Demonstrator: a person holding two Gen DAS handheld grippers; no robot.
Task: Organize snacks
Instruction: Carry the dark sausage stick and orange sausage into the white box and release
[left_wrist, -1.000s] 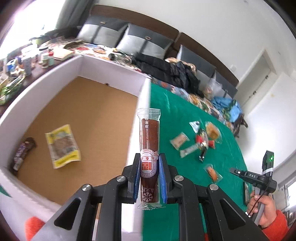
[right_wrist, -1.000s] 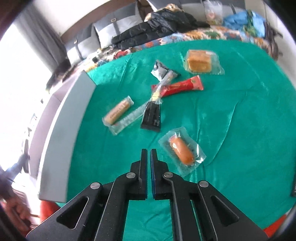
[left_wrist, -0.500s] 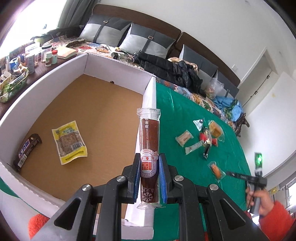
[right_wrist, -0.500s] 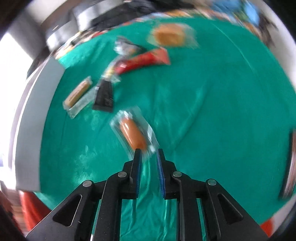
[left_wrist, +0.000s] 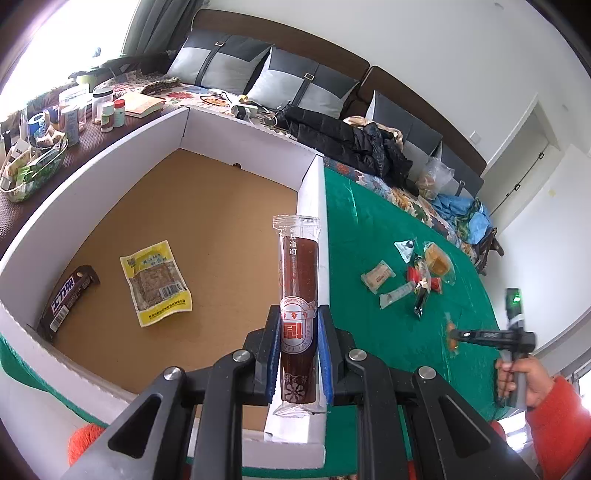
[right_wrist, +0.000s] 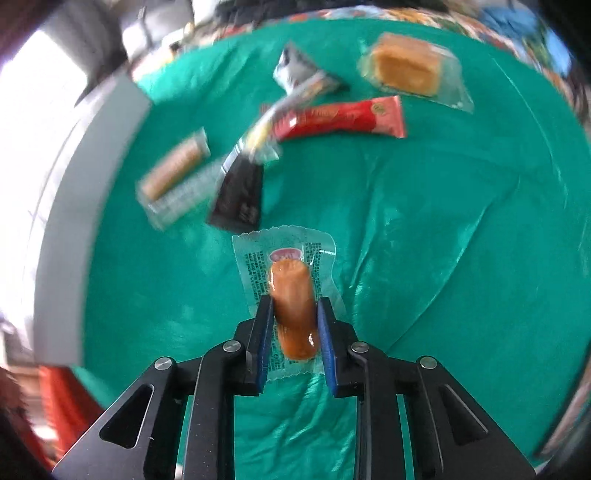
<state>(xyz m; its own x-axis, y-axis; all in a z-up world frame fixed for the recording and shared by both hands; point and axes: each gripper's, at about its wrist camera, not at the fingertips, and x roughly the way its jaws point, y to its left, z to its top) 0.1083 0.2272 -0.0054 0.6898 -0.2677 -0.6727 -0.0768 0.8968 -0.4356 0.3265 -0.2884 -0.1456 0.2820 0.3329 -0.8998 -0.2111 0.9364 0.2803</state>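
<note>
Two snacks already lay on the brown cardboard floor of the large white-walled cardboard box (left_wrist: 236, 155): a flat yellow plastic packet (left_wrist: 157, 282) near the middle and a dark brown wrapped chocolate bar (left_wrist: 68, 295) against the box's near left wall. A third was on its way: the left gripper (left_wrist: 297, 350) was clamped on a long dark-red jelly stick in a clear wrapper (left_wrist: 298, 295), held upright just above the box's right wall, not yet inside. On the green cloth of the tabletop (right_wrist: 461, 221), well to the right of the box, the right gripper (right_wrist: 294, 332) had just been opening its jaws and now stood narrowly parted either side of an orange sausage in a clear vacuum pouch (right_wrist: 291, 295); the pads looked close to it, but no grip seemed made. Farther from the box lay the rest: a red foil bar (right_wrist: 343, 118), a black sachet (right_wrist: 240, 195), a tan biscuit pack (right_wrist: 173, 170), a yellow cake in clear wrap (right_wrist: 406, 68) and a small grey-white packet (right_wrist: 295, 68). By my judgement, less than half was done. The box floor offered wide open room; its right wall was the edge to clear, and the cloth around the sausage was bare though wrinkled.
</note>
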